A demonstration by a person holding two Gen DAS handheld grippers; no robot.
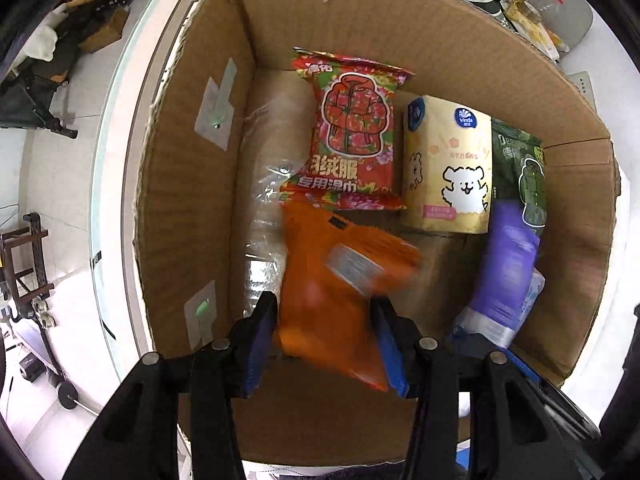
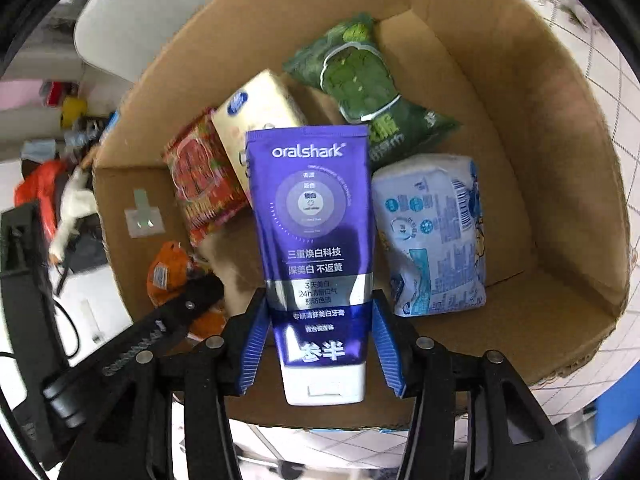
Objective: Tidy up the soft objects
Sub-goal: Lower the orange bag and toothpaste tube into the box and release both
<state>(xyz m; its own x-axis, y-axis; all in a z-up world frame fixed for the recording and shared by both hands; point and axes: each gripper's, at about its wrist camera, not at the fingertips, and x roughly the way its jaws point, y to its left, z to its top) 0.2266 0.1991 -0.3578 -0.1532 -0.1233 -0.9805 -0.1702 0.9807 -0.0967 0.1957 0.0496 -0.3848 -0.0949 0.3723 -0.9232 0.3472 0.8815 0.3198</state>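
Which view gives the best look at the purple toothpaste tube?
The right wrist view. The oralshark toothpaste tube fills the centre there, sharp and label-on, between the right gripper's blue pads, over the cardboard box. The left wrist view shows only a blurred purple side of it at the box's right.

The left gripper [image 1: 326, 332] holds an orange packet [image 1: 340, 276] between its blue pads over a cardboard box [image 1: 192, 184]. At twelve o'clock from the packet lies a red wipes pack [image 1: 354, 128]; at two o'clock stands a cream tissue pack [image 1: 448, 168], a purple tube [image 1: 504, 264] at three.
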